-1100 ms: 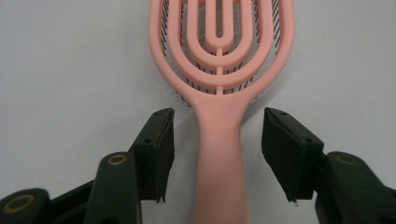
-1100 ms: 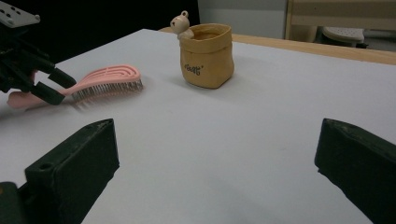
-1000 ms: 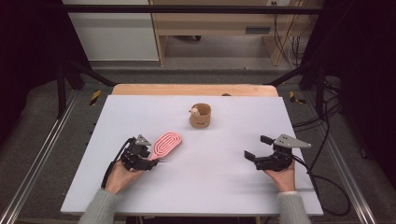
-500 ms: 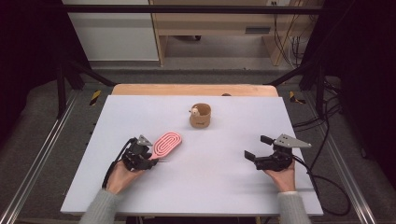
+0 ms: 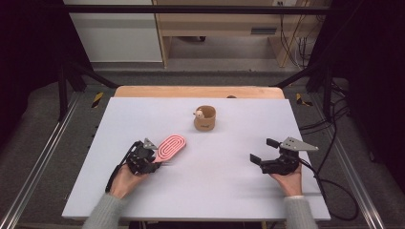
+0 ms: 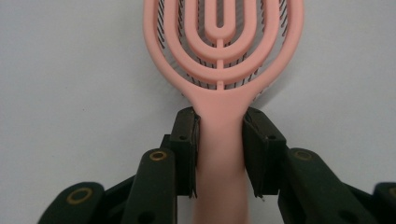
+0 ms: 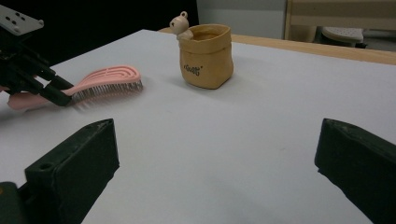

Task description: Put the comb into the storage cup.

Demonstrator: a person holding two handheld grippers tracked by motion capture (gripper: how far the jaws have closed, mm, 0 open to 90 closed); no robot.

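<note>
Between the jaws of the left tool [image 6: 219, 154] a pink brush [image 6: 223, 56] is pinched by its handle, one black pad pressed to each side of the neck. Ahead of that tool the oval head is seen lying bristles-down on the white surface [image 5: 229, 191]. From the high view, the left tool [image 5: 152, 155] is held by the left hand [image 5: 125, 179], with the brush [image 5: 171, 148] reaching forward and to the right of it.

Across the surface, well apart, the right tool [image 5: 264, 151] is held in the right hand [image 5: 286, 179]. Its jaws are spread wide, nothing between them, as seen in the right gripper view [image 7: 219, 158].

Beyond the right tool, a tan cup [image 7: 206, 56] stands upright on the surface, a small bear figure [image 7: 180, 23] at its rim. The brush [image 7: 100, 81] is seen to its left, clear of the cup [image 5: 205, 118].
</note>
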